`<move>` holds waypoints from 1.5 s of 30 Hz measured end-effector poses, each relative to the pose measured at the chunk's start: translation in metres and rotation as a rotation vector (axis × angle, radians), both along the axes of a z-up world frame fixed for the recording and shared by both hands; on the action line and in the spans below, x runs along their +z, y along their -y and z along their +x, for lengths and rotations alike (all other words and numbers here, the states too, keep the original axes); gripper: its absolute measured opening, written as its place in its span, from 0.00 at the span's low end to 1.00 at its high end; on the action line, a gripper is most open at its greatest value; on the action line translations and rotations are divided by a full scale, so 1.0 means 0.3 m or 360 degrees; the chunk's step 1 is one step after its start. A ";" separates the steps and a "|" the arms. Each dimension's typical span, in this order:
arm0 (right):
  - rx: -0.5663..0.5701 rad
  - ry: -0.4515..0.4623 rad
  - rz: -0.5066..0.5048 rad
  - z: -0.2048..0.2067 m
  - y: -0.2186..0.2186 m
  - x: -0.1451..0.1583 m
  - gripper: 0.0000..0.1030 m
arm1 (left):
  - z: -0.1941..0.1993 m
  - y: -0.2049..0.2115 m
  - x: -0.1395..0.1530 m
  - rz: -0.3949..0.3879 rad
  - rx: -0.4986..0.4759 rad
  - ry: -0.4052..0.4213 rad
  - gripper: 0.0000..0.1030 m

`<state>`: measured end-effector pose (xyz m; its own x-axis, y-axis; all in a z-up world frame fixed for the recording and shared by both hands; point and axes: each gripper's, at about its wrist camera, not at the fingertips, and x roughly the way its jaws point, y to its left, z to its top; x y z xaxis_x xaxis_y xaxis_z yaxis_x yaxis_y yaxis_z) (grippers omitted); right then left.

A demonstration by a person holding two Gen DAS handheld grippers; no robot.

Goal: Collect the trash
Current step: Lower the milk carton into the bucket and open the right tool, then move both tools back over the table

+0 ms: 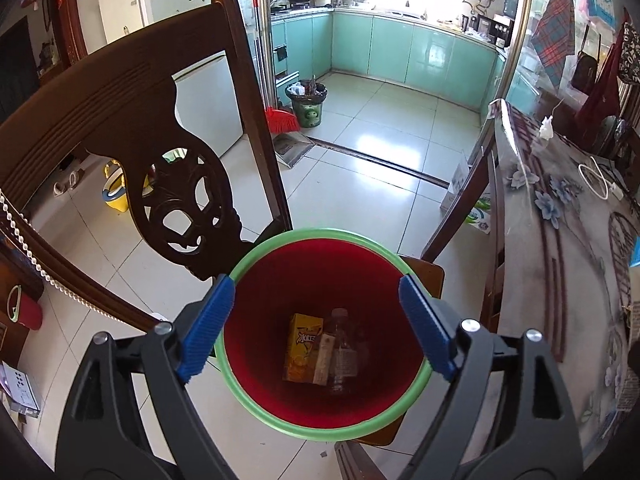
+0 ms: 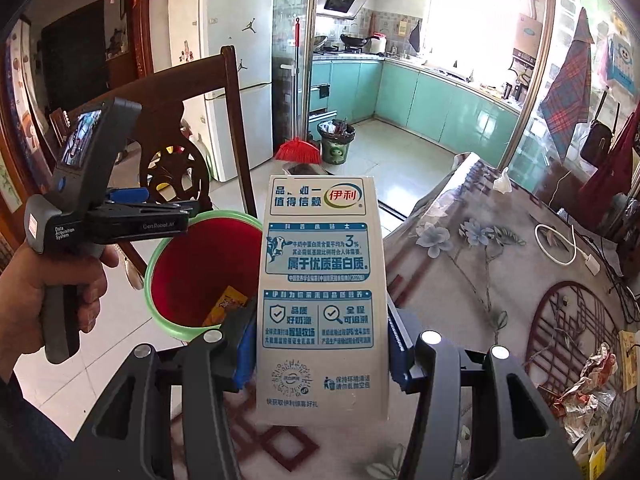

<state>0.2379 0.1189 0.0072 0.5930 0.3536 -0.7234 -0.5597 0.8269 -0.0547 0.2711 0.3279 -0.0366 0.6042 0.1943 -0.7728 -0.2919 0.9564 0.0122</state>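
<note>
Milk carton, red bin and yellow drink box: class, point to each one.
milk carton (image 2: pixel 320 280), right wrist view, middle of its printed face
red bin (image 1: pixel 280 236), left wrist view, far green rim
yellow drink box (image 1: pixel 302 348), left wrist view, its front face

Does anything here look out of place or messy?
Yes. The red bin with the green rim sits up on a chair seat, not the floor. Crumpled wrappers lie on the flowered table.
</note>
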 end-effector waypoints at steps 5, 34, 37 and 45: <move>0.0051 -0.0028 0.0008 0.017 -0.070 -0.019 0.49 | -0.026 -0.027 0.066 0.0050 0.0093 0.0085 0.82; 0.0272 -0.0206 -0.0210 0.154 -0.648 -0.332 0.89 | -0.233 -0.301 0.330 -0.0031 0.0659 0.0490 0.95; 0.0279 -0.0158 -0.0226 0.139 -0.633 -0.307 0.90 | -0.232 -0.298 0.325 -0.0033 0.0656 0.0491 0.95; 0.0236 -0.0088 -0.0153 0.077 -0.508 -0.200 0.94 | -0.241 -0.259 0.356 -0.0009 0.0611 0.0534 0.95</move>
<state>0.2610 0.2714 -0.0529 0.4977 0.3618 -0.7883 -0.6795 0.7275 -0.0952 0.1987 0.4055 0.0700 0.7050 0.4476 -0.5501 -0.6095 0.7790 -0.1473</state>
